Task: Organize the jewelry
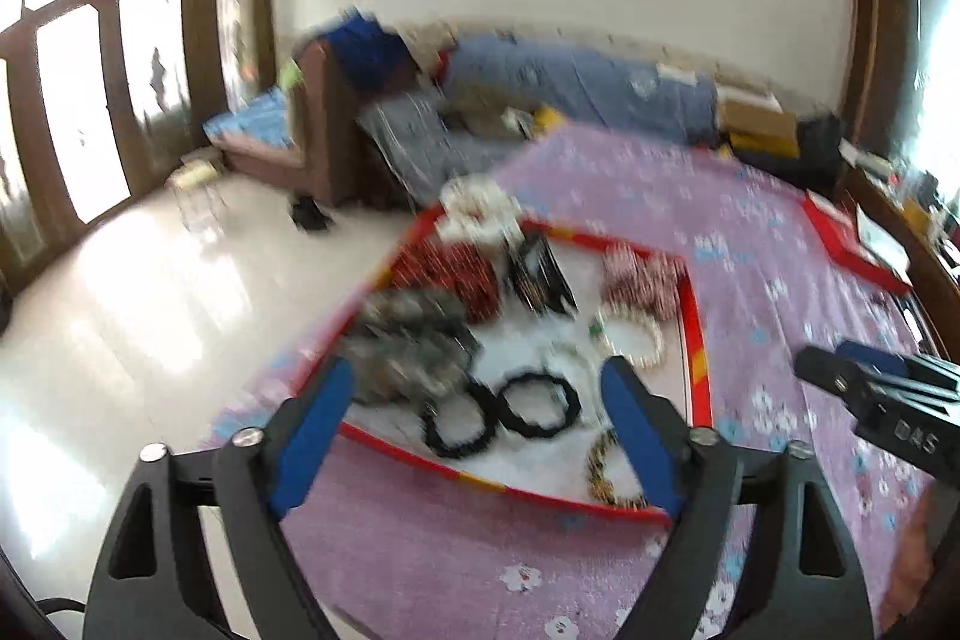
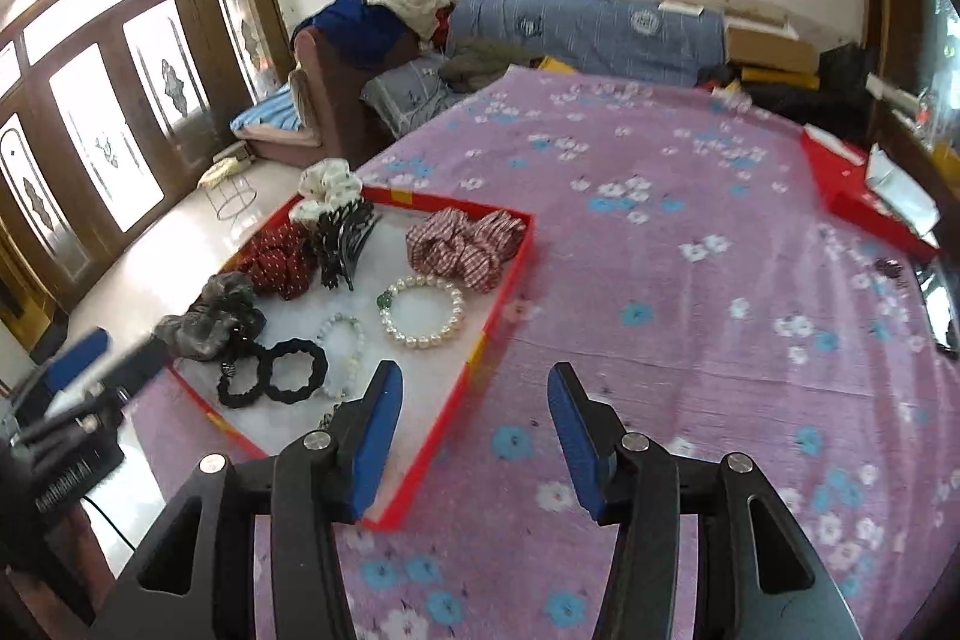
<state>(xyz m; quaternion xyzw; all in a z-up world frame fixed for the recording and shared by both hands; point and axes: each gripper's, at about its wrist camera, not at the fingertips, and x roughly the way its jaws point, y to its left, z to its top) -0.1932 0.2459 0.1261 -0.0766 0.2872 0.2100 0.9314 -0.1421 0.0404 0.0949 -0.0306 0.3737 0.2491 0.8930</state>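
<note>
Right gripper (image 2: pixel 474 436) jaws apart over purple floral cloth (image 2: pixel 690 292), left gripper (image 1: pixel 480 424) jaws apart above red tray (image 2: pixel 498 292), pearl bracelet (image 2: pixel 423 311), black scrunchies (image 2: pixel 273 379), plaid scrunchie (image 2: pixel 462 241) inside tray

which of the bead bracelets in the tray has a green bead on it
The large pearl bracelet in the middle of the red tray. It has one green bead on its left side; the smaller white bracelet beside it shows none.

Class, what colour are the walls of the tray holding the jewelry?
Red walls on the tray, clearest in the right wrist view.
</note>
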